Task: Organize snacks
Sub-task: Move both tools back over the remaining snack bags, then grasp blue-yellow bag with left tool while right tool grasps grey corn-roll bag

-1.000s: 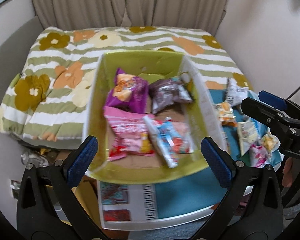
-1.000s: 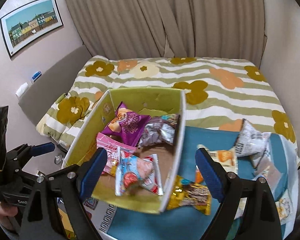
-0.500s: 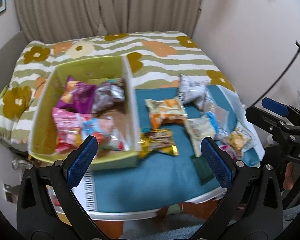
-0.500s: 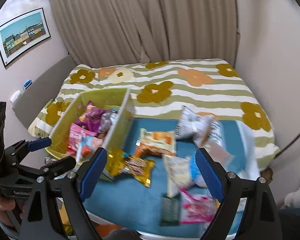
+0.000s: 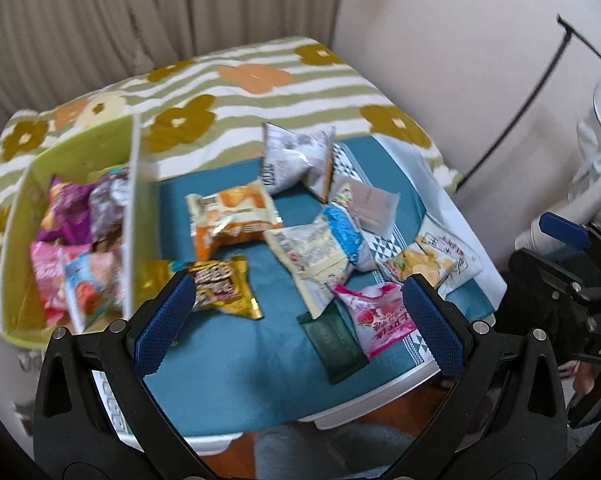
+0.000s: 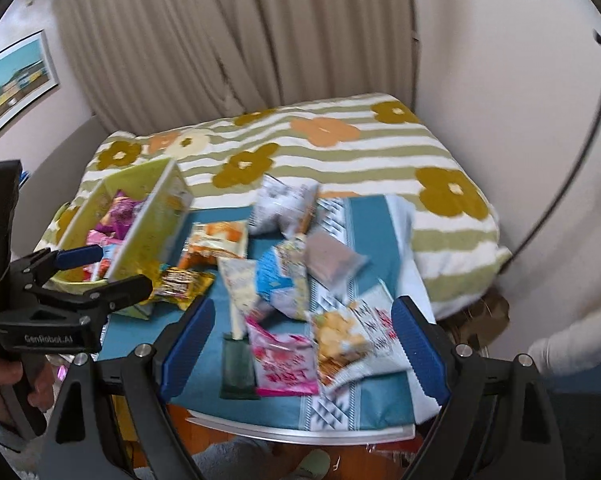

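A green box point(image 5: 22, 216) at the table's left holds several snack packs; it also shows in the right wrist view point(image 6: 148, 228). Loose packs lie on the teal cloth point(image 5: 236, 364): a gold pack point(image 5: 222, 286), an orange pack point(image 5: 232, 216), a silver bag point(image 5: 296, 162), a pink pack point(image 5: 382, 320) and a dark green bar point(image 5: 336, 340). My left gripper point(image 5: 298, 328) is open and empty above the cloth's front. My right gripper point(image 6: 300, 350) is open and empty over the pink pack point(image 6: 286, 364) and a cracker bag point(image 6: 340, 336).
A bed with a striped flowered cover point(image 5: 252, 80) lies behind the table, with curtains point(image 6: 236, 40) beyond. A wall is at the right point(image 5: 460, 40). The table's front edge point(image 6: 300, 434) is just below my right gripper.
Both views have swung right, from the green box to the loose packs on the teal cloth. Both grippers stayed open and empty.
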Motion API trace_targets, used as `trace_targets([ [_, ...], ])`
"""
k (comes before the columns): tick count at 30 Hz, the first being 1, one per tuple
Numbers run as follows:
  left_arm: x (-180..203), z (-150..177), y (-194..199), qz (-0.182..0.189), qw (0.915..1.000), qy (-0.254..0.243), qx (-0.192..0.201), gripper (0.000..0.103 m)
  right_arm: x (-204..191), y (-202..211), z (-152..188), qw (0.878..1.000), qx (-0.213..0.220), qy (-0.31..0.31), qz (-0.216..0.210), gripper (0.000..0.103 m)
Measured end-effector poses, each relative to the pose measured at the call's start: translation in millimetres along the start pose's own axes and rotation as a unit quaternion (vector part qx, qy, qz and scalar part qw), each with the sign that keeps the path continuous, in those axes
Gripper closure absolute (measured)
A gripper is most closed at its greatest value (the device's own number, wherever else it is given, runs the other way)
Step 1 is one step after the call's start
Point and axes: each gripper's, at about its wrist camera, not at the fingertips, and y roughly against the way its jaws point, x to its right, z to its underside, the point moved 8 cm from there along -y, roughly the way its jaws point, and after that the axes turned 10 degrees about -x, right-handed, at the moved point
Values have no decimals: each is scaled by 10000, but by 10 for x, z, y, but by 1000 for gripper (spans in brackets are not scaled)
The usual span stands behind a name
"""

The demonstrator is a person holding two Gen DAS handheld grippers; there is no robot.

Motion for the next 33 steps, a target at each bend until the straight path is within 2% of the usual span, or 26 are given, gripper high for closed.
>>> trace_targets([
  [4,149,-116,-264,37,9983,-495,-307,1,199,-125,122,9986,-179,-475,173,15],
  [10,317,-272,-651,-24,9879,-1371,-719,1,393,-341,259,9883,-341,-1481,104,15],
  [16,388,-296,-1106,-180,9693,-2205,-1076,1,537,-635,359,9668,-444,-2515,73,15],
  [22,499,-259,-1528,-301,9454,-2956,-1340,1,591,-893,502,9447,-546,-3232,116,15],
  [28,574,-262,-1805,-290,9326,-3268,-1501,1,676,-1095,607,9246,-496,-3774,168,15],
  [30,599,-261,-1886,-264,9287,-3355,-1555,7,719,-1159,626,9185,-456,-3923,172,15],
  [32,619,-253,-1960,-257,9254,-3412,-1628,17,749,-1215,625,9139,-420,-4034,175,15],
  [33,620,-262,-1997,-277,9240,-3439,-1646,18,764,-1241,621,9115,-392,-4090,173,15],
])
